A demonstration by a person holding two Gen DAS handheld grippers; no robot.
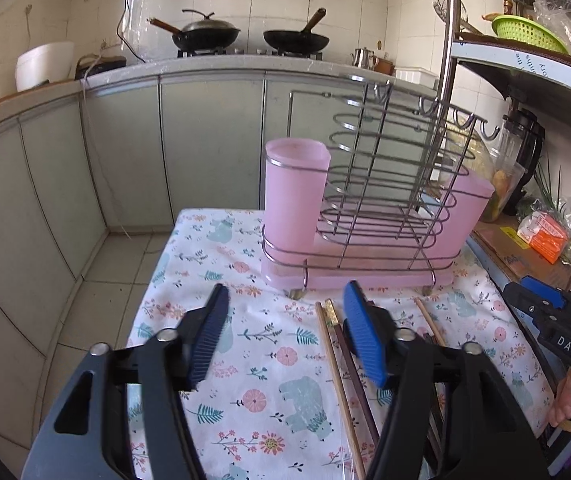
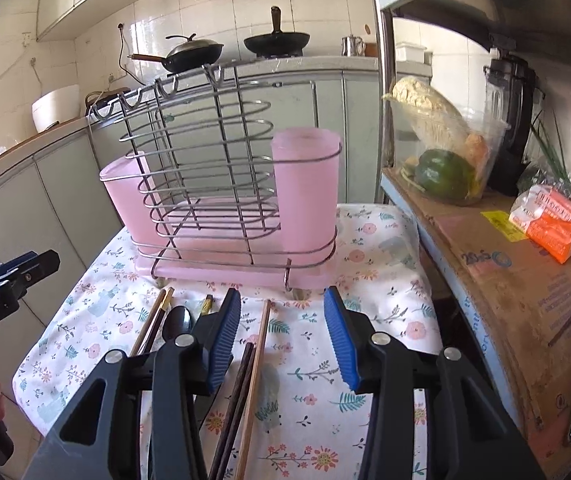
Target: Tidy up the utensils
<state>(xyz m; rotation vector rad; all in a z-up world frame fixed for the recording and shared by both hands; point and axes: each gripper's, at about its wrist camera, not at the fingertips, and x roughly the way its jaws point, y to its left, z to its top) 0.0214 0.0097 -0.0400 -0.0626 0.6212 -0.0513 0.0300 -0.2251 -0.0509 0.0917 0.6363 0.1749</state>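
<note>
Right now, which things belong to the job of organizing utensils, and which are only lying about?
For the job:
- chopsticks
- dark spoon
- wire rack
- pink cups
- left gripper, open
- right gripper, open

Lying about:
- two woks
- green basket
- orange packet
- vegetable tub
- blender

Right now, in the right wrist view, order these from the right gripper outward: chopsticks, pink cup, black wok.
From the right gripper:
1. Chopsticks, on the cloth between its open jaws.
2. Pink cup, in the rack's right end, just ahead.
3. Black wok, on the stove across the kitchen.
</note>
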